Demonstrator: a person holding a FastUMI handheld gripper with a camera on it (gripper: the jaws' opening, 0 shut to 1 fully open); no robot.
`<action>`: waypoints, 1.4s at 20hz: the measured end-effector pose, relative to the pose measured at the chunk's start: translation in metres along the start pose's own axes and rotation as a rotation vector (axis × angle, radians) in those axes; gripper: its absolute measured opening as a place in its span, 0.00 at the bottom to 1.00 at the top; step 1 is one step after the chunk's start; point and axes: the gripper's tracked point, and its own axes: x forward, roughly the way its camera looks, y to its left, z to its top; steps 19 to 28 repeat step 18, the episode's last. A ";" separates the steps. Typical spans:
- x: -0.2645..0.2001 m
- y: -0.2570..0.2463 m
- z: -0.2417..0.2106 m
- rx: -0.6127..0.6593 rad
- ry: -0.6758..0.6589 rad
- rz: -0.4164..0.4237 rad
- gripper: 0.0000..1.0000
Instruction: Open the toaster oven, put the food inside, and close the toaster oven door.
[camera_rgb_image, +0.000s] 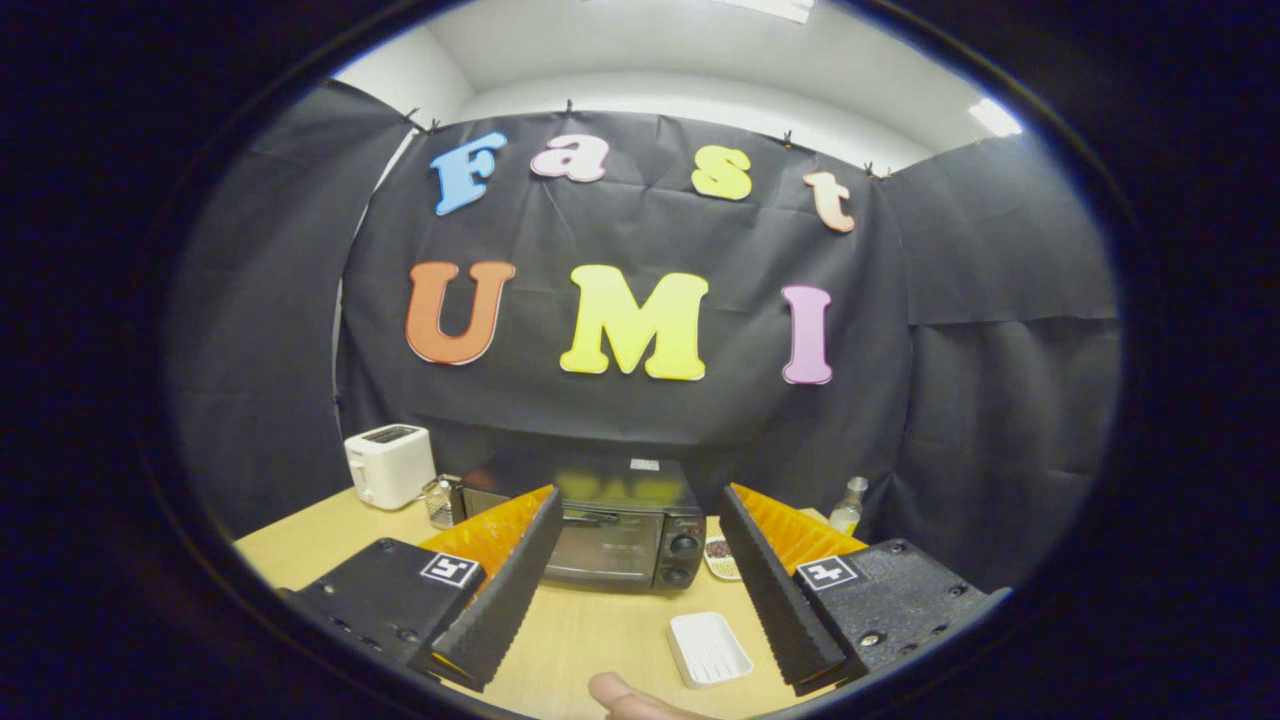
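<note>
I see the toaster oven (620, 535) with its door shut, beyond my gripper (640, 575), which is spread wide and holds nothing; a white tray (710, 648) lies empty between the fingers, so this fits either before loading or after closing.

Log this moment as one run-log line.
gripper: open, holding nothing | toaster oven: door shut, beyond fingers | white tray: on table, between fingers | fingertip: near tray
</note>
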 end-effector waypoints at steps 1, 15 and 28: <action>-0.014 -0.004 0.001 0.003 0.002 0.000 1.00; -0.113 -0.016 0.033 0.023 -0.079 0.012 1.00; -0.120 -0.027 0.039 0.043 -0.094 -0.015 1.00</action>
